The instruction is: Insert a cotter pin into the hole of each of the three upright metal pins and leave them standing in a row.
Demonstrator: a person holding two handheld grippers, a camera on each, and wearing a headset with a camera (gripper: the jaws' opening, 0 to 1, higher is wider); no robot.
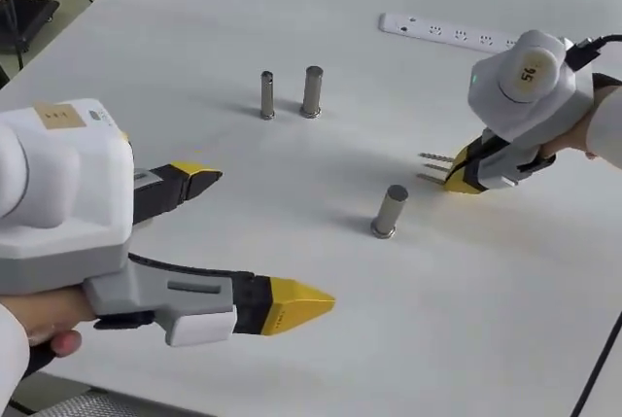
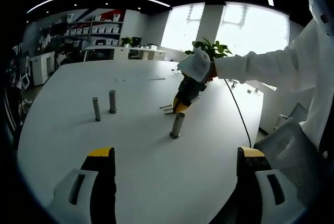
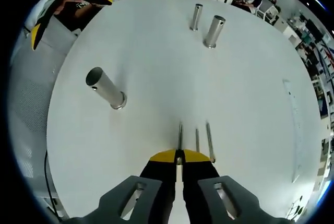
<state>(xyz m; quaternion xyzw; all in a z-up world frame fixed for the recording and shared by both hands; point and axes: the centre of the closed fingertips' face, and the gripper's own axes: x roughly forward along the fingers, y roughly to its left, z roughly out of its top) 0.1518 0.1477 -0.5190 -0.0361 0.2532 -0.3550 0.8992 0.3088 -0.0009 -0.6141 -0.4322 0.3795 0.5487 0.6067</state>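
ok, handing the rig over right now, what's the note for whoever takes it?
Left gripper: open, holding nothing, above the table.
Right gripper: shut, apparently on one cotter pin. Two more lie beside it.
Metal pins: all three upright. Two stand side by side at the back; the third stands apart, nearer the right gripper.
Done: no cotter pin seen in any metal pin.
Left: all three insertions, then bring the third into a row with the others.
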